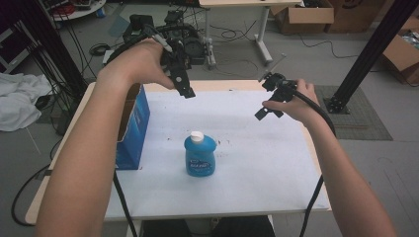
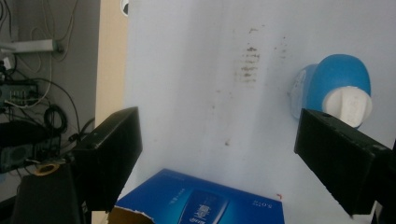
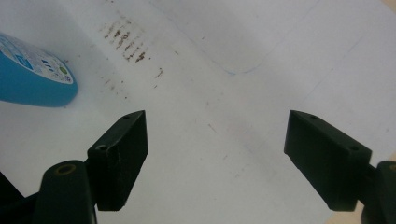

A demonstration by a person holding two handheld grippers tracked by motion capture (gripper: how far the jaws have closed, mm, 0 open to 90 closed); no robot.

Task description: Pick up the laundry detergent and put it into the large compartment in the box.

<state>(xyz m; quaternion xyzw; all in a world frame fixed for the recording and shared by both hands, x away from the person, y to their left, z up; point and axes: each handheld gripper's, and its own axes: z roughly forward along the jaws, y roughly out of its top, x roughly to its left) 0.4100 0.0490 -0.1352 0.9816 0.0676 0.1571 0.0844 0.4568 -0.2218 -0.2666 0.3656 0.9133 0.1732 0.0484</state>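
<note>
A blue bottle [image 1: 200,157] stands upright near the middle of a white-covered desk [image 1: 257,163], toward the person's side. Its long axis runs straight up from the desk, and its white cap [image 1: 197,137] points at the ceiling. The printed label faces the person. Nothing touches the bottle.

To its left, at the desk's left edge, sits a blue cardboard box [image 1: 133,129] with its top open. Box and bottle are near each other but apart.

Farther back, both forearms reach in from the near edge and hold a gripper above the desk. The left gripper [image 1: 182,85] hangs over the far left part of the desk, beyond the box, tilted down. In the left gripper view its jaws are spread wide with nothing between them; the bottle's cap [image 2: 349,105] peeks out just behind the right-hand jaw, and the box [image 2: 205,200] lies below.

The right gripper [image 1: 269,101] hovers over the far right part of the desk, well apart from the bottle. In the right gripper view its jaws are also spread wide and pinch nothing; bare white desk lies between them, and the bottle's base [image 3: 32,77] shows at the upper left. Faint brown smudges [image 3: 123,42] mark the cover beside it
</note>
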